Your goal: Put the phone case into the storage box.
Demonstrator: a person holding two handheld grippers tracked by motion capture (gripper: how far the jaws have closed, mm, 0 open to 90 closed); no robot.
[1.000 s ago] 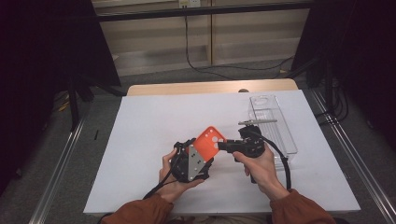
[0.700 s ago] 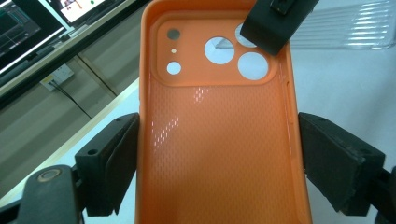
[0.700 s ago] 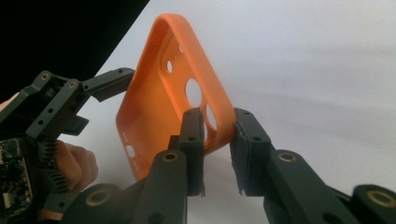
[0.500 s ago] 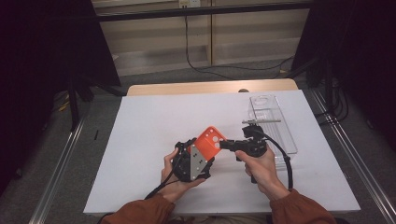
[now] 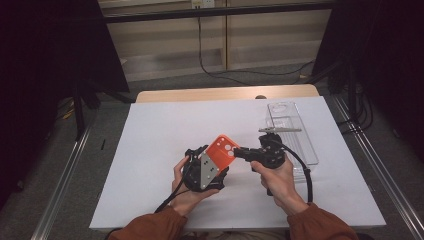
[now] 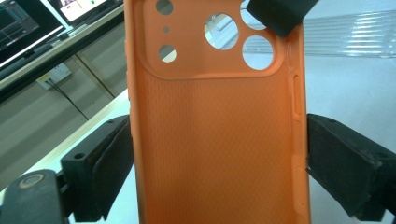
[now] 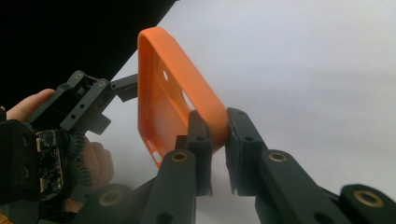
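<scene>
Orange phone case [image 5: 221, 148] is held off the white table [image 5: 150, 150], near its middle, between the two grippers. Left gripper [image 5: 204, 170] holds it across its width: in the left gripper view the pads [image 6: 343, 161] sit against both long edges of the case [image 6: 215, 126], and the jaws have just been opening slightly with the case between them. Right gripper [image 5: 240, 152] is pinched narrow on the case's upper right corner; in the right gripper view its two pads [image 7: 200, 135] clamp the rim of the case [image 7: 161, 84], and these jaws have just been closing on it. Camera cutouts are visible at the case's top. No brand, label or legible writing is visible on the case. Clear plastic tray [image 5: 292, 125] lies at the far right of the table.
</scene>
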